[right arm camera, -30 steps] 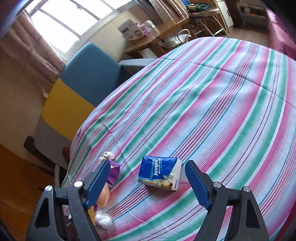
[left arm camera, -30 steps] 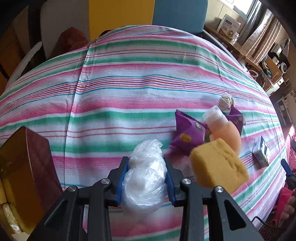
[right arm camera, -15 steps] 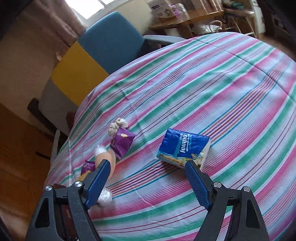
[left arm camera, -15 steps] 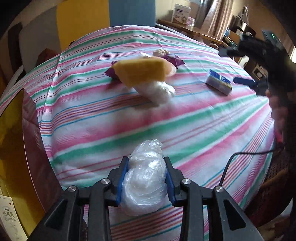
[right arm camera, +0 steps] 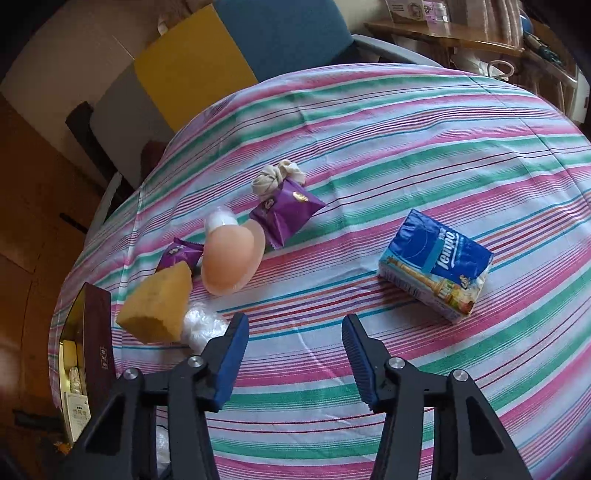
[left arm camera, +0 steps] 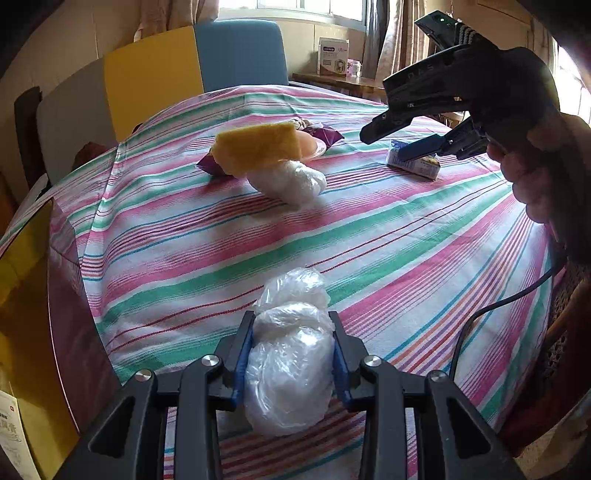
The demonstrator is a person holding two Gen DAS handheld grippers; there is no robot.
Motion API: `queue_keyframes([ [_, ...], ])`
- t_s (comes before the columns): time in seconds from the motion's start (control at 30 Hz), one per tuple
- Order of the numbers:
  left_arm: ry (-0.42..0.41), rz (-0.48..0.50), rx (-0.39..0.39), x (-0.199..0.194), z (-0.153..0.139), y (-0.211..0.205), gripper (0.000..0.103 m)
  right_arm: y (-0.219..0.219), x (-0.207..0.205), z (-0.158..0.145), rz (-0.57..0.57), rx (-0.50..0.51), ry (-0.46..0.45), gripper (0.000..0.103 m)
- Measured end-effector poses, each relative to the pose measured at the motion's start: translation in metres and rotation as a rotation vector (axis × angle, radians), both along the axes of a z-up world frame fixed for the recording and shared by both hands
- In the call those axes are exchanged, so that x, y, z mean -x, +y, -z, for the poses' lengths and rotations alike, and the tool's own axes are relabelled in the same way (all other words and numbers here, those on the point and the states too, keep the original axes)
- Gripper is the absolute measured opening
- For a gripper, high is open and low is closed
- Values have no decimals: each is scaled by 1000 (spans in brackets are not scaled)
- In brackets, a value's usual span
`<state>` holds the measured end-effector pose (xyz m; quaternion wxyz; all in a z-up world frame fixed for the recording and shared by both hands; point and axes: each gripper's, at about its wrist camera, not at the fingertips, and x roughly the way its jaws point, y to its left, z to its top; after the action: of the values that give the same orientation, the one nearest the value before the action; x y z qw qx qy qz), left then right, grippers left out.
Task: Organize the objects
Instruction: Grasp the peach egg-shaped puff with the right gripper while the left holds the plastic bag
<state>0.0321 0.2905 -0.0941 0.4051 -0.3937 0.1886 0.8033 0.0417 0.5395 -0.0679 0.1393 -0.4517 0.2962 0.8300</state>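
My view: yellow foam sponge [right arm camera: 155, 308] left of peach squeeze bottle [right arm camera: 231, 260]; blue tissue pack [right arm camera: 437, 266] well right, on striped tablecloth [right arm camera: 406, 147].

Home: clothed table [right arm camera: 406, 122], curtained window [left arm camera: 295, 5]

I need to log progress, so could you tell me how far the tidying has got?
Early. The box at the table edge already holds some items. The left gripper clamps a plastic bag bundle. The right gripper, closing, holds nothing. Tissue pack, sponge and snack packets remain.

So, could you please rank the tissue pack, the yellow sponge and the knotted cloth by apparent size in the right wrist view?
1. Tissue pack, largest.
2. Yellow sponge, nearly as big; its nearness makes that unsure.
3. Knotted cloth, smallest.
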Motion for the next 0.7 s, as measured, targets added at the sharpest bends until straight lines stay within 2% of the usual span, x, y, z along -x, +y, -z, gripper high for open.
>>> queue_keyframes([
  [0.07,-1,0,-12,0,1,-1,36,-5,11,-2,0,10,-1,56],
  [0.1,-2,1,-18,0,1,-2,36,-7,19,-3,2,8,3,61],
  [0.13,-5,2,-23,0,2,-3,36,-8,28,-3,3,16,7,75],
  [0.17,-9,2,-27,0,2,-4,36,-9,38,-2,13,29,6,82],
  [0.3,-32,-3,-47,3,2,-6,36,-9,76,6,70,35,-29,82],
  [0.4,-47,-5,-65,4,3,-9,36,-13,102,16,61,10,-72,82],
  [0.43,-50,-3,-70,5,3,-9,36,-14,109,19,47,-5,-87,79],
  [0.47,-51,-2,-72,5,3,-9,36,-17,114,22,33,-28,-111,62],
  [0.6,-51,0,-80,4,3,-10,36,-23,116,25,8,-66,-115,49],
  [0.7,-54,-2,-82,4,3,-11,36,-27,103,19,-30,-77,-125,48],
])
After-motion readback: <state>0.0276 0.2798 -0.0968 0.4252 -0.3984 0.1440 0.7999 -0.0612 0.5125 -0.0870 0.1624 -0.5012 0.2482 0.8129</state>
